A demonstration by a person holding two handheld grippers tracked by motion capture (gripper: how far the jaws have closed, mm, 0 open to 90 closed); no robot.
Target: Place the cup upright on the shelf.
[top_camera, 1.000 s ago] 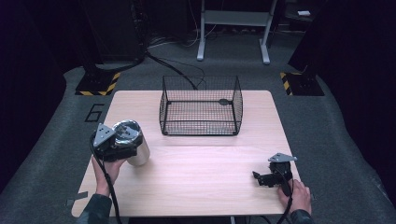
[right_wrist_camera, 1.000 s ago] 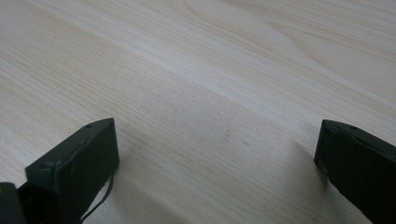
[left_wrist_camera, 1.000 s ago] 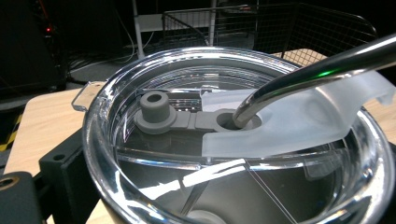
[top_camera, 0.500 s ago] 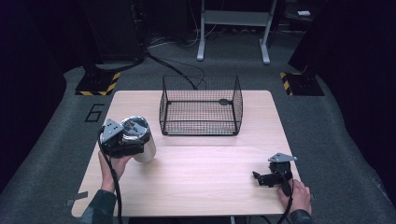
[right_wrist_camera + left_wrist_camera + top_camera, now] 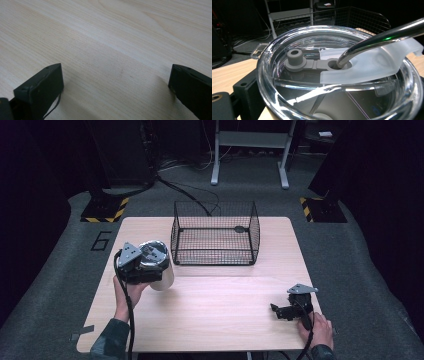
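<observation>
- The left claw (image 5: pixel 150 265) grips a stainless tumbler (image 5: pixel 161 270) by its top and holds it at the left side of the wooden desk (image 5: pixel 225 315), just off the near-left corner of the black wire basket (image 5: pixel 215 233).
- In the left gripper view the tumbler's clear plastic lid (image 5: pixel 337 75) sits right before the claw — a metal straw (image 5: pixel 377 41) rises from the lid's opening, beside a grey rubber stopper (image 5: pixel 295 58) and a frosted slider tab (image 5: pixel 372 65).
- One black jaw presses against the tumbler's rim at the lower left of that view; the other jaw is hidden behind the cup.
- The person's left hand (image 5: pixel 125 292) holds the claw from below, its cable trailing down toward the desk's near edge.
- The right claw (image 5: pixel 280 310) rests low on the desk near the near-right corner — well apart from the tumbler and the basket.
- Its jaws stand wide, with nothing but bare wood grain between them in the right gripper view.
- The basket stands beyond both claws, at the far middle of the desk.
</observation>
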